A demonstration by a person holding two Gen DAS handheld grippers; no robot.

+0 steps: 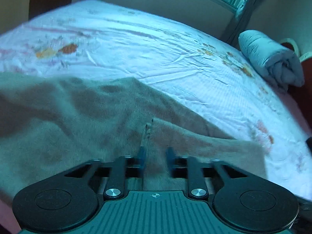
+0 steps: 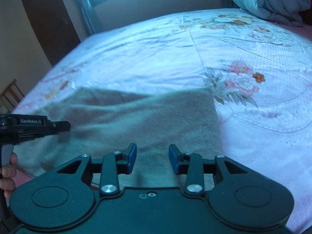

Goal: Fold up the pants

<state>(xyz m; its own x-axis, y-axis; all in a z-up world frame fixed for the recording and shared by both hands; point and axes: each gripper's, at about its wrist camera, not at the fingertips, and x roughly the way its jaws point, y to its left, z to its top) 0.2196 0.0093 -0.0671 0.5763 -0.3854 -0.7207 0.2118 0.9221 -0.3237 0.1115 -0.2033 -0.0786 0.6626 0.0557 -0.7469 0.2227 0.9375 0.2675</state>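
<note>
Left tongs [image 1: 155, 160] are standing partly apart over the beige fleecy pants [image 1: 81, 120], pads clear of the cloth, nothing gripped. Right tongs [image 2: 152, 159] are also sitting at a gap, hovering over the same cloth with no visible pinch, so holding nothing.

Pants are lying on the near part of the bed with the white floral sheet [image 2: 263, 117], spread along its near edge, directly under and ahead of both tongs. Long axis is running crosswise to both tongs, left to right. In the right wrist view the cloth's squared right end [image 2: 210, 105] is lying just ahead and right of the right tongs; the left tongs [image 2: 64, 126] are coming in side-on over the left part, a person's hand [image 2: 7, 173] on the handle.

My read: right tongs are nearer the squared end, left tongs nearer the middle seam [image 1: 147, 132], so the next fold is likely turning on each taking its own side of that crosswise axis.

Far right corner of the bed: a rolled grey quilt [image 2: 273, 2], well apart.
</note>
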